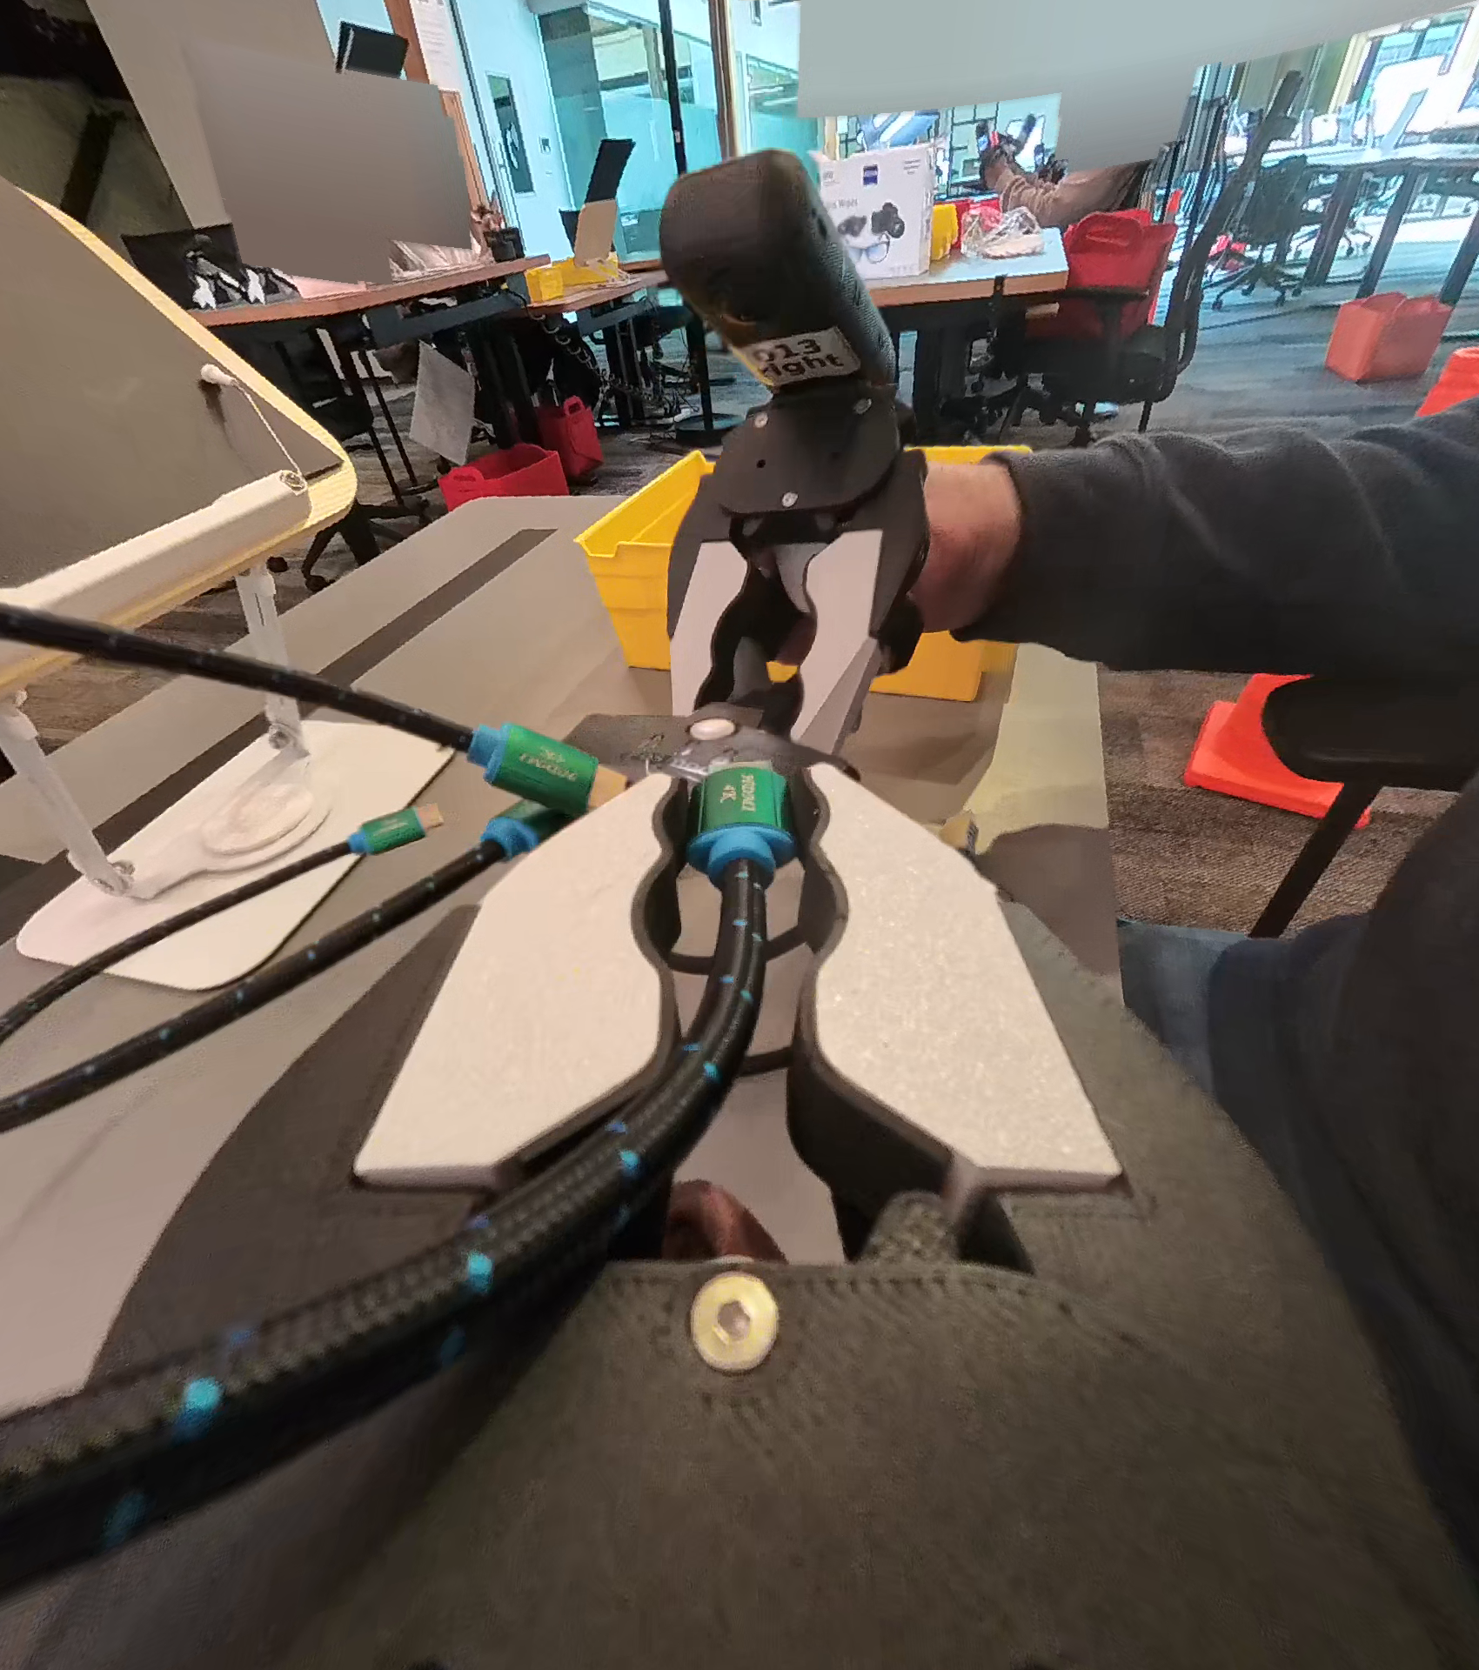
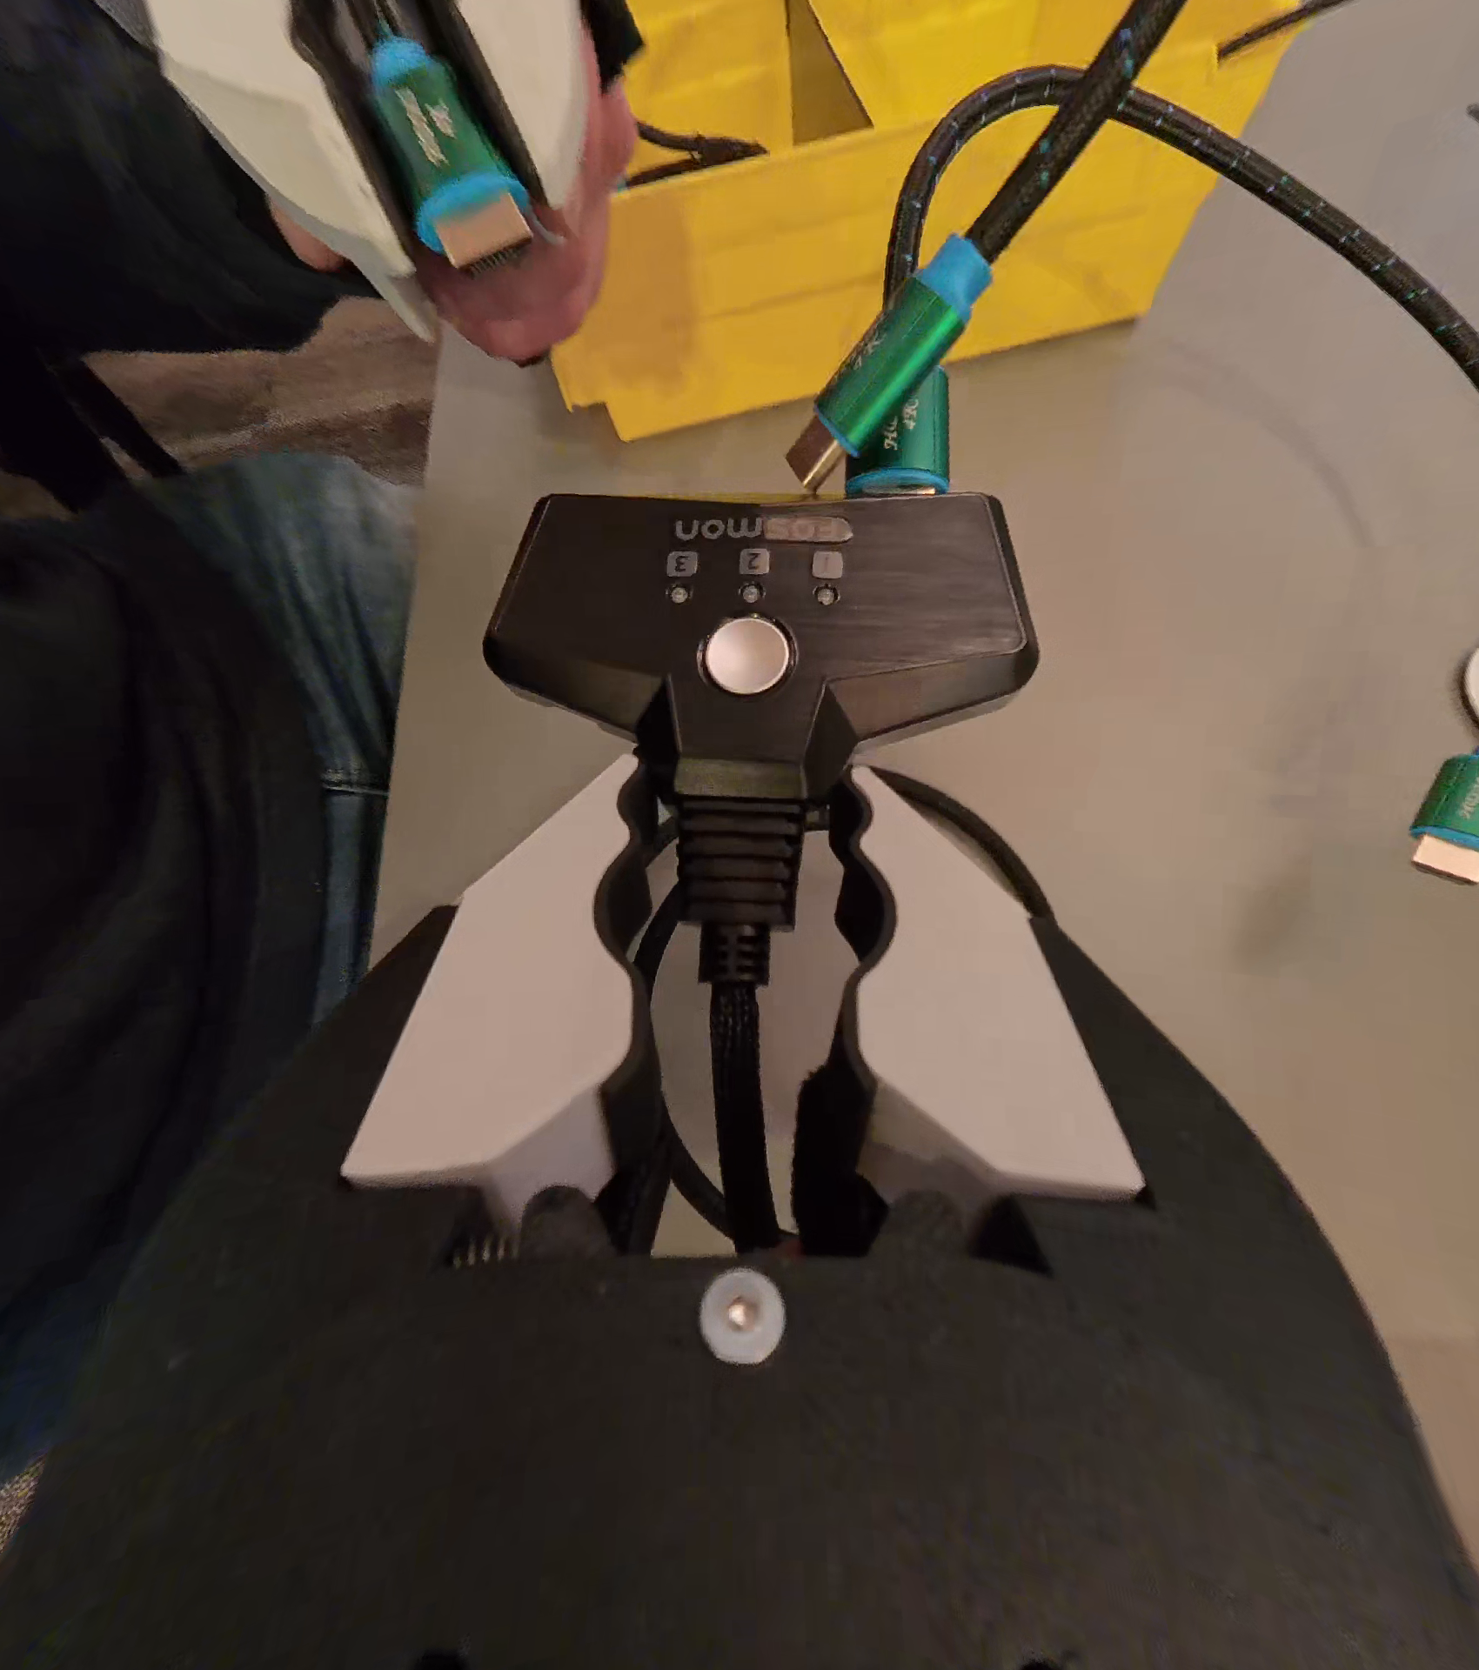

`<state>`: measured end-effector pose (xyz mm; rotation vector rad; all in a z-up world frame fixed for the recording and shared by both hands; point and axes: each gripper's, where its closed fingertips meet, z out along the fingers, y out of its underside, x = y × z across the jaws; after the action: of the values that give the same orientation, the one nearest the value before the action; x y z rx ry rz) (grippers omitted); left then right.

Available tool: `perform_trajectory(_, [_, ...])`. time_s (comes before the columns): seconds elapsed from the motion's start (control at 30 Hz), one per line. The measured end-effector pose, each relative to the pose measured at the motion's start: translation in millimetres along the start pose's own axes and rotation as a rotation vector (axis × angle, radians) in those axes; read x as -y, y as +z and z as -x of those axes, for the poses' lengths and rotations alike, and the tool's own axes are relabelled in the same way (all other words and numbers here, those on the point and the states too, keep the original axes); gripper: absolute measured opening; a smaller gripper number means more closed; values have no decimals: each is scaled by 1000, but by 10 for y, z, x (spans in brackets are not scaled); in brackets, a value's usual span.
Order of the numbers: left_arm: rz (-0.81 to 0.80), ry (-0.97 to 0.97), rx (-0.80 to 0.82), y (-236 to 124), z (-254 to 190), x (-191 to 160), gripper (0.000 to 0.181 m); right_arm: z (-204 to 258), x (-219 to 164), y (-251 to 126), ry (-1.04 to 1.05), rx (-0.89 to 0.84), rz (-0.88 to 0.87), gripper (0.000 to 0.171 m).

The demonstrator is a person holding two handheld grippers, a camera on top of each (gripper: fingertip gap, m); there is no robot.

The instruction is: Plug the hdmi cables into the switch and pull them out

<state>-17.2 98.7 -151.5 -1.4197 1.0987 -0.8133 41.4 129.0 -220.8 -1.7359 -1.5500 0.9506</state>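
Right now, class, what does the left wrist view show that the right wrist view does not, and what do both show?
Only the left wrist view shows the white stand, orange cones and office desks.

Only the right wrist view shows the switch's top with its round button, and one plug already seated.

Both show the yellow bin, the left gripper gripping a green plug, and a loose plug.

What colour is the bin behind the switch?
Yellow; the bin shows best in the right wrist view, behind the switch.

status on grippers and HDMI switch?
Left gripper shut on green plug, unplugged. Right gripper shut on switch tail. One plug seated; loose plug leaning beside it.
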Motion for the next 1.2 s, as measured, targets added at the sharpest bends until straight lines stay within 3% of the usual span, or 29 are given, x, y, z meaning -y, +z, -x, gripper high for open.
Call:
perform_trajectory(0.37, [-33,-52,-37,54,-59,37,21,181,204,-86,-47,128,-78,37])
perform_trajectory(1.2, [-58,-76,-136,94,-221,60,21,300,282,-108,-115,233,-58,37])
